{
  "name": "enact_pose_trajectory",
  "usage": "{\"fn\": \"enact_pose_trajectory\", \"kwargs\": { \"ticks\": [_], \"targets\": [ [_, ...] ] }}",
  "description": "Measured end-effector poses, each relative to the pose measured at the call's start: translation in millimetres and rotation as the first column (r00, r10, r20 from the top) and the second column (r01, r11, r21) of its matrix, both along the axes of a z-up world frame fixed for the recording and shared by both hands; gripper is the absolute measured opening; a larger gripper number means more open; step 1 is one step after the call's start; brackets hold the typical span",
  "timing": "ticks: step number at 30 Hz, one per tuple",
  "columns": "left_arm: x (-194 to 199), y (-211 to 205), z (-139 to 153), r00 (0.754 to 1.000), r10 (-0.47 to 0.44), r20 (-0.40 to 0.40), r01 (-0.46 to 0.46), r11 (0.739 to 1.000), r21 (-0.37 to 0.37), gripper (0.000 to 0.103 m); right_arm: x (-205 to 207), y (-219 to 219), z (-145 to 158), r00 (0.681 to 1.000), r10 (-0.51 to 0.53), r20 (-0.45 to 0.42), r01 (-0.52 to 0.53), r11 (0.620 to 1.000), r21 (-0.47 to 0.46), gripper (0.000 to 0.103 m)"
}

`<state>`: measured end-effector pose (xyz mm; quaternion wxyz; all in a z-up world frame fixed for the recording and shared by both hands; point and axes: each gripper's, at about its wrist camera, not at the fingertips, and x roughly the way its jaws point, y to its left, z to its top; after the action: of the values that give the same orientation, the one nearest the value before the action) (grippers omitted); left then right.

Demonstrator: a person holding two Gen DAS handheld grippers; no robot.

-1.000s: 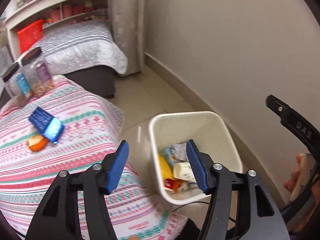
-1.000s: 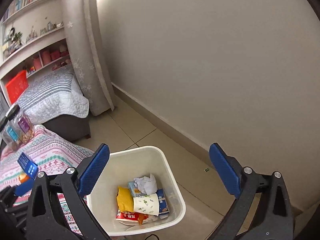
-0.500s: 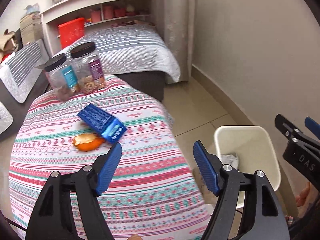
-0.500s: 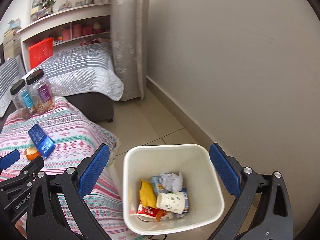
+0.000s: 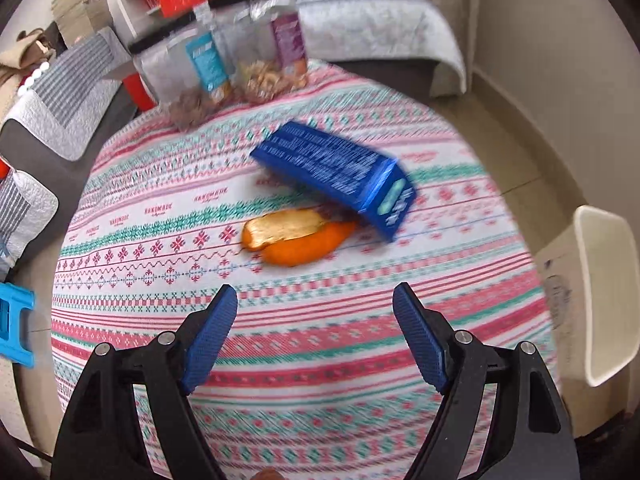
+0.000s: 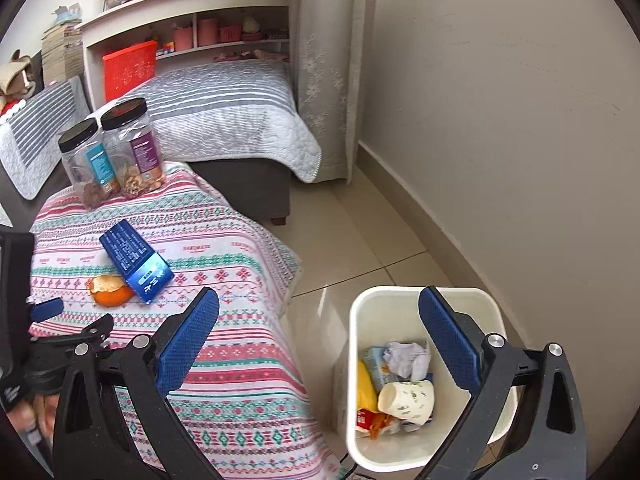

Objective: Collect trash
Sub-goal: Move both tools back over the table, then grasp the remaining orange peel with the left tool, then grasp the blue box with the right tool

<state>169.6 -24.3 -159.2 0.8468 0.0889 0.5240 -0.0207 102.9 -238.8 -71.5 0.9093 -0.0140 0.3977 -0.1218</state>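
An orange peel [image 5: 298, 238] [image 6: 111, 290] and a blue carton [image 5: 338, 176] [image 6: 136, 256] lie side by side on the patterned tablecloth [image 5: 280, 340]. My left gripper [image 5: 316, 300] hovers just short of the peel, its jaws opening, nothing between them. Over the gap between the table and the white bin [image 6: 400, 452] my right gripper [image 6: 320, 304] stands open and empty. The bin [image 5: 600, 300] holds a paper cup [image 6: 408, 400], crumpled paper and wrappers. The left gripper's body shows at the left edge of the right wrist view.
Two black-lidded jars [image 6: 114, 152] [image 5: 244, 60] stand at the table's far edge. Behind them is a couch with grey striped covers [image 6: 224, 112] and a shelf with a red basket [image 6: 130, 68]. A beige wall [image 6: 500, 120] runs behind the bin on tiled floor.
My left gripper swung from above the bin to over the table, nearing the peel, and its jaws widened. The right gripper's view turned leftward, from the bin toward the table; its jaws stayed wide.
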Motion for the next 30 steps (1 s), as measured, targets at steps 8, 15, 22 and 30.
{"fn": "enact_pose_trajectory", "kwargs": {
  "ticks": [8, 15, 22, 30],
  "targets": [
    [47, 31, -46, 0.996, 0.044, -0.079, -0.046, 0.999, -0.019, 0.078, 19, 8, -14, 0.998, 0.017, -0.052, -0.014, 0.999, 0.046, 0.096],
    [67, 31, -50, 0.997, 0.025, -0.069, -0.032, 0.994, -0.107, 0.08, 29, 12, -23, 0.997, 0.023, -0.079, -0.018, 0.998, 0.055, 0.096],
    [65, 36, -38, 0.999, 0.012, -0.045, -0.017, 0.993, -0.117, 0.049, 41, 21, -34, 0.994, 0.031, -0.106, -0.023, 0.997, 0.075, 0.096],
    [24, 54, -14, 0.997, 0.04, -0.064, -0.047, 0.994, -0.104, 0.021, 77, 71, -54, 0.973, 0.197, -0.116, -0.188, 0.978, 0.085, 0.096]
  ]
}}
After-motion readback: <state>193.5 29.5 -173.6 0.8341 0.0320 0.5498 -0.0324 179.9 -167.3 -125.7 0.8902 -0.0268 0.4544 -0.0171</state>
